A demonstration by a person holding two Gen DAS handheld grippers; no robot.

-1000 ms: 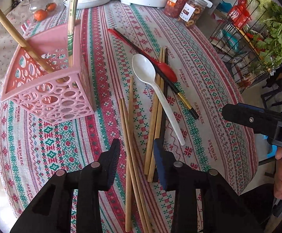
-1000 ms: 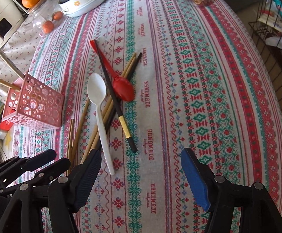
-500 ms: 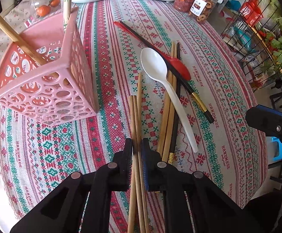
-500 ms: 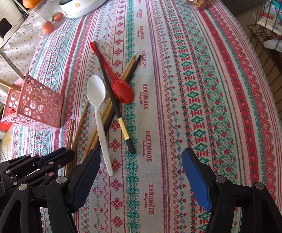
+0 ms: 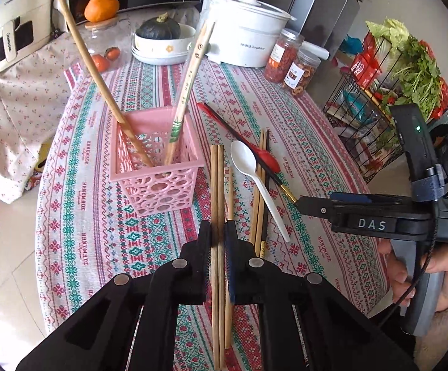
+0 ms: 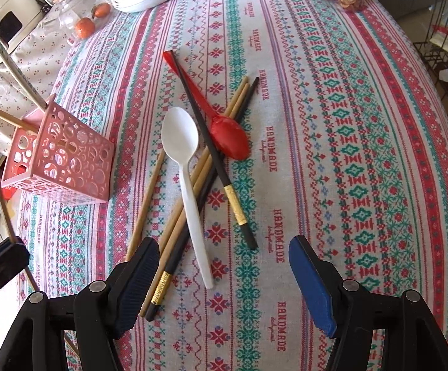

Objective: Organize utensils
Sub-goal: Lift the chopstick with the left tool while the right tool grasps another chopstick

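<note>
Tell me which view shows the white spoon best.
The right wrist view: the white spoon lies whole and unobstructed, bowl to handle tip, across the chopsticks. The left wrist view shows it smaller, off to the side.

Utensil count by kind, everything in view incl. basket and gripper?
Plain wooden chopsticks: 6 (2 in the left gripper, 3 on the cloth, 1 in the pink basket)
Pale printed chopstick: 1, in the basket
Black chopsticks: 2
White spoon: 1
Red spoon: 1
Total: 11
</note>
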